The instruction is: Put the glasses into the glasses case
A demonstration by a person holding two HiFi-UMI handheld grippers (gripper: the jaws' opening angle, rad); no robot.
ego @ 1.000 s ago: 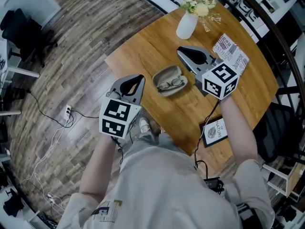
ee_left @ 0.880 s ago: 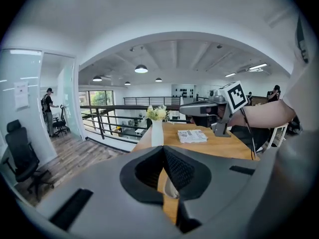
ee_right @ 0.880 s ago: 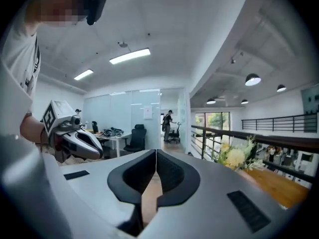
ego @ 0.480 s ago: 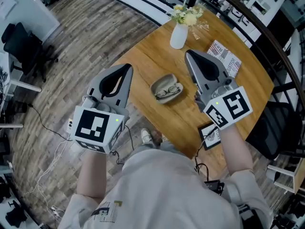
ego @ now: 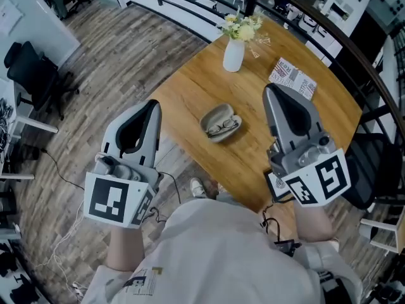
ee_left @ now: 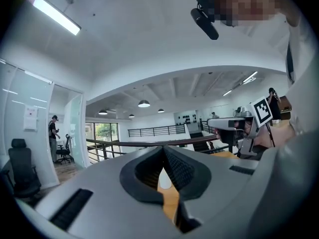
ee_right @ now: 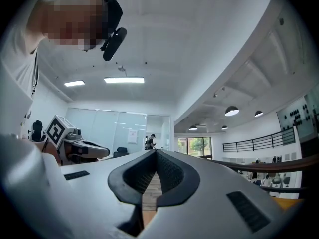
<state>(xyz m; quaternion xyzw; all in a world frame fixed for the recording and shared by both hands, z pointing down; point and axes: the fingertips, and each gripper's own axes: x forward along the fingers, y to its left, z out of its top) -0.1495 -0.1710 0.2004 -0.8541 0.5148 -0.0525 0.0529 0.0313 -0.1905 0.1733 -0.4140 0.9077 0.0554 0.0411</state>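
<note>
Left hand-held gripper (ego: 152,104), right hand-held gripper (ego: 271,89) risen | glasses (ego: 223,128) in case (ego: 214,114)

**Left tool** (ego: 152,106): 2 jaws closed tip to tip with nothing between them, pointing roughly level and away from the torso. The left marker cube (ego: 117,199) sits at the rear of this tool, nearest the body, and the left forearm (ego: 123,252) runs back from beneath it.

**Right tool** (ego: 272,92): 2 jaws likewise closed and empty, pointing the same way. The right marker cube (ego: 317,181) sits at its rear, above the right forearm (ego: 314,223).

The 2 tools are held side by side, well apart and roughly parallel. Each appears in the other's view at about equal height.
</note>
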